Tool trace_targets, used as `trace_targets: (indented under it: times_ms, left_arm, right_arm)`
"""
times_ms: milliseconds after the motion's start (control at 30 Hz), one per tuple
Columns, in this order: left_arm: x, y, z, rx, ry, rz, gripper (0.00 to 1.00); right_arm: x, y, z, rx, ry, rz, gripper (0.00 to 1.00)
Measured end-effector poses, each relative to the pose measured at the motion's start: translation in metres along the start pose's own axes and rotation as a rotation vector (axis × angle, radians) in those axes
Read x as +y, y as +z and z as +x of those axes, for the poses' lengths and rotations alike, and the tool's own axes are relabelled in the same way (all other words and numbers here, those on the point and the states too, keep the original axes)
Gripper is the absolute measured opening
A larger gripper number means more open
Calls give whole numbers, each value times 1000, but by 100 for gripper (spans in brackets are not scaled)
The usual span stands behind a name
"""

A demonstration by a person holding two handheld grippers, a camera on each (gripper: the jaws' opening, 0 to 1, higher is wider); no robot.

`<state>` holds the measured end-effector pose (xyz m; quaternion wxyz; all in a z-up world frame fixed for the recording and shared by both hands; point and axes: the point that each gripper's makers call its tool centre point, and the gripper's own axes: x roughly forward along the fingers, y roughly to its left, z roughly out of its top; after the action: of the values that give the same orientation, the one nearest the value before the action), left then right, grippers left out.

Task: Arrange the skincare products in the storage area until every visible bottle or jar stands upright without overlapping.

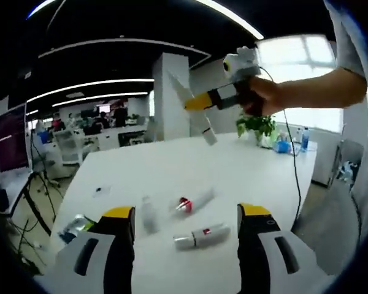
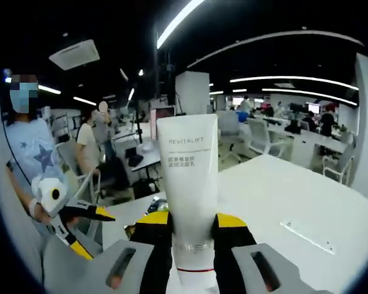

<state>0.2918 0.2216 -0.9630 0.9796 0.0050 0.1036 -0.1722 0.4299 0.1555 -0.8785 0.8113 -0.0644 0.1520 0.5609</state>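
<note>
My right tongs (image 2: 193,236) are closed on a white tube (image 2: 188,202), with one yellow-tipped jaw on each side of its lower part, near the cap end. The tube stands up between the jaws, and I can read "REVITALIFT" near its flat top end. In the left gripper view I see these same right tongs (image 1: 199,101) high above the white surface (image 1: 245,165), held by a hand (image 1: 264,97), with the white tube (image 1: 193,110) crossing the jaws at a slant, well above the surface. My left tongs (image 1: 187,236) are wide open and hold nothing; the two jaws stand apart with the products between them in the view. On the surface three products are lying on their sides: a white tube with a red mark (image 1: 201,236) nearest to me, a tube with a red cap (image 1: 193,202) just behind it, and a clear small bottle (image 1: 148,214) beside these on the left. Near the left jaw there is a green and blue packet (image 1: 73,228), partly hidden. At the far edge of the surface there is a green plant (image 1: 257,127) and a blue bottle (image 1: 304,139). In the right gripper view my left tongs (image 2: 89,229) appear at the left, open, beside a person in a star shirt (image 2: 34,156).
</note>
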Motion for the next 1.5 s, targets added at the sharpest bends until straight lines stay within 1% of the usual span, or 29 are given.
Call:
trace_targets:
  times_ms: [33, 67, 100, 167, 200, 233, 267, 300, 333, 400, 500, 600, 667, 733, 800, 833, 900, 967, 1000, 1067, 1100, 1167, 1200, 1267, 1367, 1400, 1500]
  left_arm:
    - [-1, 4, 2, -13, -3, -22, 63]
    - [-3, 10, 5, -32, -11, -71, 63]
    - [-4, 14, 8, -43, -20, -103, 62]
    - [-6, 22, 11, -69, -32, -142, 60]
    - [-5, 25, 14, -75, -28, -177, 60]
    - [-6, 27, 16, -82, -31, -195, 61]
    - [-6, 31, 18, -97, -31, -228, 63]
    - [-6, 32, 19, -99, -29, -251, 65]
    - [-5, 33, 21, -99, -28, -263, 66]
    - [-2, 33, 25, -97, -13, -297, 68]
    - [-1, 39, 27, -121, 5, -318, 70]
    - [-5, 44, 29, -130, 16, -297, 74]
    - [-9, 47, 30, -134, 7, -288, 74]
    - [-13, 47, 31, -126, -1, -289, 74]
    - [-18, 46, 31, -125, -4, -262, 74]
    - [-19, 46, 31, -125, -4, -256, 72]
    - [-23, 42, 31, -96, -15, -230, 65]
    - [-23, 43, 30, -97, -3, -213, 61]
    - [-22, 43, 30, -92, 4, -205, 60]
    - [-21, 45, 30, -89, 23, -159, 61]
    - [-22, 47, 30, -85, 25, -121, 60]
    - [-23, 50, 32, -86, 25, -81, 55]
    - [-24, 48, 35, -67, 15, -55, 51]
    - [-28, 48, 37, -49, -7, -66, 48]
    - [-33, 55, 36, -83, -35, -71, 43]
    - [-35, 56, 37, -83, -50, -78, 41]
    - [-37, 57, 38, -83, -53, -53, 36]
  right_arm:
    - [6, 0, -2, -9, -1, 2, 17]
    - [9, -1, -4, -17, 3, 9, 17]
    - [14, -1, -6, -37, -5, 26, 17]
    - [16, -3, -8, -59, -1, 51, 18]
    - [17, -3, -9, -70, -7, 64, 18]
    - [21, -4, -10, -84, -9, 79, 18]
    - [25, -5, -11, -86, -2, 70, 18]
    - [29, -6, -12, -96, -2, 75, 18]
    - [30, -6, -12, -103, -4, 84, 18]
    - [38, -7, -15, -125, -3, 138, 18]
    - [50, -10, -14, -137, -3, 161, 18]
    - [63, -14, -12, -136, -3, 172, 19]
    - [70, -15, -9, -140, 10, 190, 19]
    - [77, -16, -6, -142, 14, 201, 19]
    - [83, -15, -5, -143, 14, 200, 19]
    - [85, -14, -5, -147, 15, 208, 19]
    - [92, -13, -4, -153, 16, 232, 19]
    - [98, -13, -4, -149, 10, 207, 20]
    - [101, -11, -4, -152, 9, 203, 20]
    - [103, -10, -4, -157, 4, 212, 20]
    - [103, -10, -5, -167, -4, 216, 20]
    - [107, -10, -5, -171, -1, 219, 20]
    - [108, -11, -5, -171, -8, 222, 20]
    - [110, -12, -5, -178, -28, 214, 20]
    - [112, -12, -4, -180, -22, 247, 20]
    - [112, -12, -4, -178, -23, 245, 21]
    - [112, -11, -4, -177, -30, 240, 21]
